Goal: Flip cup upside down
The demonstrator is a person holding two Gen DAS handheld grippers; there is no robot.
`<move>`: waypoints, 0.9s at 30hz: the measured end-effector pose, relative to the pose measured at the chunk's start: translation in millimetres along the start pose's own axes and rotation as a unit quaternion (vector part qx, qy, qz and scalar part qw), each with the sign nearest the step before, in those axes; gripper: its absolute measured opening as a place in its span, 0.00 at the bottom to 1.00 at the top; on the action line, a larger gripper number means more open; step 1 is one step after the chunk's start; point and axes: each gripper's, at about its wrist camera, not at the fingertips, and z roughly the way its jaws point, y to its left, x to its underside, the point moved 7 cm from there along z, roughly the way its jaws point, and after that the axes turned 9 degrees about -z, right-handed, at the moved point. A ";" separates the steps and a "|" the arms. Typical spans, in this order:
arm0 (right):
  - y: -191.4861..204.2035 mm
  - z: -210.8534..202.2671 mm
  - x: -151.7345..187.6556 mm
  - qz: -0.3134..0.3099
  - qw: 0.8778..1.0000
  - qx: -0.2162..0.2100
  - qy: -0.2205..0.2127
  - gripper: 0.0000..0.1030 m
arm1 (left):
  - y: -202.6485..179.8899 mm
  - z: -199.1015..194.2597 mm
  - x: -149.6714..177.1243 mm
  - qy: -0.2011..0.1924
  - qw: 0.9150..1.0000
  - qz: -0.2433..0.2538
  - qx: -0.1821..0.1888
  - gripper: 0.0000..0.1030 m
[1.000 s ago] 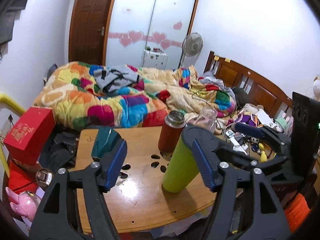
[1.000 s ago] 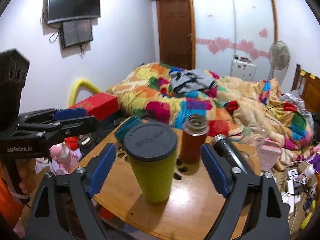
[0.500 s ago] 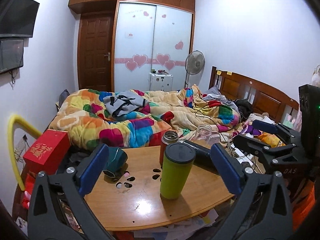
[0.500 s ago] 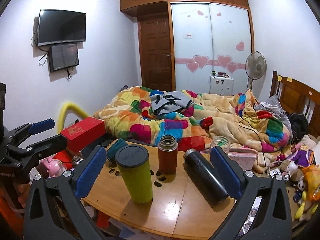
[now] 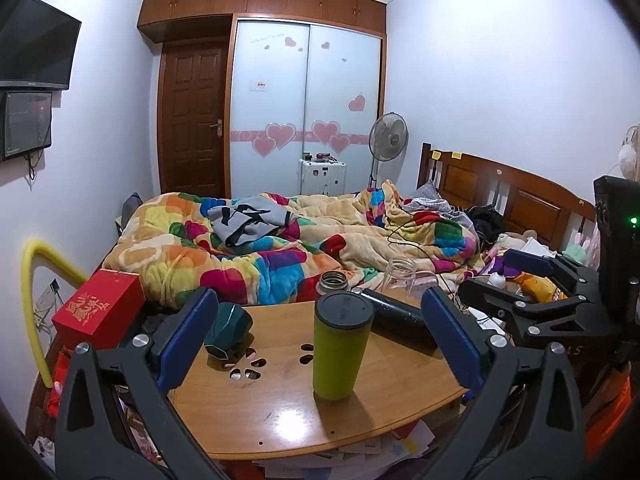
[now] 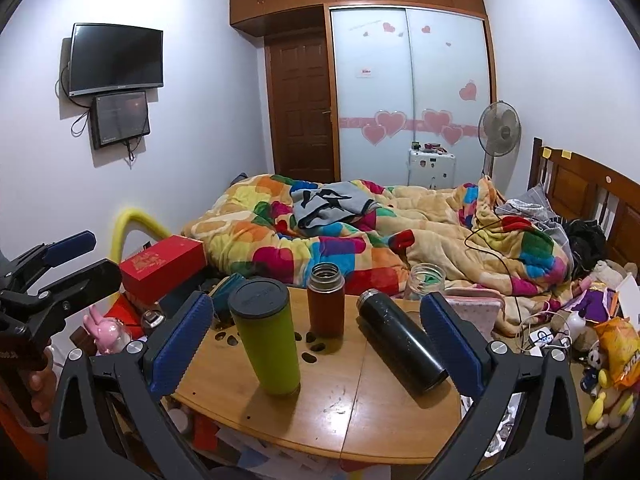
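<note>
Nearest, each hand-held gripper, left (image 5: 316, 344) and right (image 6: 312, 344), hangs spread and empty, clear of the bench (image 5: 280, 412). Between them the green cup (image 5: 340, 350) stands dark end up, seemingly flipped. Behind lies a black flask (image 6: 402, 346), likely just parked.

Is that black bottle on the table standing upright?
No, the black bottle lies on its side on the wooden table, beside the upright green cup.
</note>
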 end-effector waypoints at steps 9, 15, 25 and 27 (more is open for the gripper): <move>-2.8 4.1 -0.7 0.005 1.000 0.002 0.002 1.00 | -0.7 5.5 2.1 0.007 1.000 -0.004 -0.002 1.00; -4.9 7.0 -0.5 0.010 1.000 0.002 0.002 1.00 | 0.0 7.9 2.0 0.009 1.000 -0.005 -0.002 1.00; -5.9 11.2 -0.6 0.014 1.000 -0.001 0.004 1.00 | 1.7 10.1 1.9 0.010 1.000 -0.008 -0.001 1.00; -5.6 11.2 -0.9 0.013 1.000 0.000 0.004 1.00 | 1.7 10.9 2.0 0.010 1.000 -0.008 -0.002 1.00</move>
